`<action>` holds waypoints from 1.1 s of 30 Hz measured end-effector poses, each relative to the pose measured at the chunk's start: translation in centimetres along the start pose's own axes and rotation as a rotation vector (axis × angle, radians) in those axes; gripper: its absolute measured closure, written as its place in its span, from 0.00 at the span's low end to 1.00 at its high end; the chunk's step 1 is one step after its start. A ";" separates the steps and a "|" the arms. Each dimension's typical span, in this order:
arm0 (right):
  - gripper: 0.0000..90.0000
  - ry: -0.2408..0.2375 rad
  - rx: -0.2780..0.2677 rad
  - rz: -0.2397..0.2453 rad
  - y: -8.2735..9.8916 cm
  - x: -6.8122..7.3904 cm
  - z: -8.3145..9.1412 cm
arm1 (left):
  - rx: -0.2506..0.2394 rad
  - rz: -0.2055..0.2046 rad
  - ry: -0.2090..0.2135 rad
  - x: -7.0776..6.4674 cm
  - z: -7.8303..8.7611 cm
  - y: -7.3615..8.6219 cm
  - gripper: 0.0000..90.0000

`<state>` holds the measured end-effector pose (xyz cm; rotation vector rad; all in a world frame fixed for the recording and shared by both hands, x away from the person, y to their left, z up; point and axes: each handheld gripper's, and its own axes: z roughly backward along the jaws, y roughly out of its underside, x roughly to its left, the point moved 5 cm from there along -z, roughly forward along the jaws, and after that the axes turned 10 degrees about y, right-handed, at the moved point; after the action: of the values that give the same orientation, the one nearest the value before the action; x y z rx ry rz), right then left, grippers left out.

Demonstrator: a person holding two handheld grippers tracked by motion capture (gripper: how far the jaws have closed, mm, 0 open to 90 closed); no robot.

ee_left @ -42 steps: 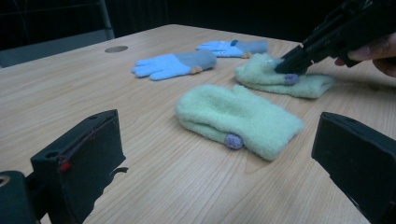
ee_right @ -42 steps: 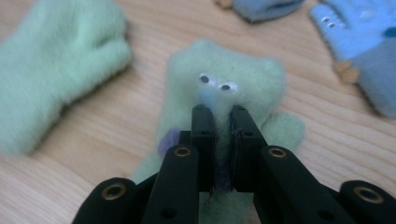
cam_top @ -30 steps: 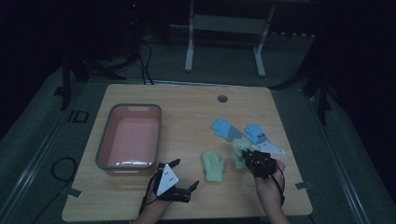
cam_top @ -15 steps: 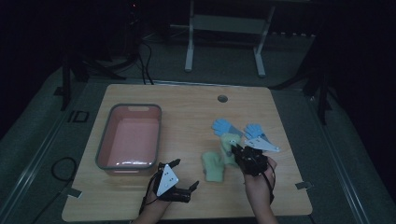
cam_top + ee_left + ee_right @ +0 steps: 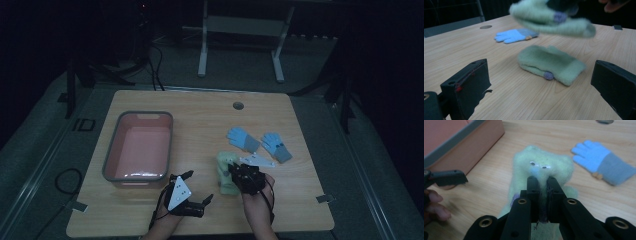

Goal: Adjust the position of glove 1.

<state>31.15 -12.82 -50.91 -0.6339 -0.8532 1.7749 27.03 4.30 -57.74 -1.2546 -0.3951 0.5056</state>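
Right tool [image 5: 235,172] leftward, green mitten [image 5: 541,167] pinched

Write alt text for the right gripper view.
The right gripper is shut on a green mitten, above a wooden table. A blue glove lies at right, a pink bin at upper left.
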 end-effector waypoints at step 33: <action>0.81 0.004 0.125 0.020 4.2 -0.5 -3.7 | 0.008 0.000 0.013 0.0 -0.1 0.0 0.02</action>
<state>31.68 -13.27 -56.49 -0.5654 -0.7289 1.8288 27.05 4.23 -57.77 -1.2495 -0.3814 0.4981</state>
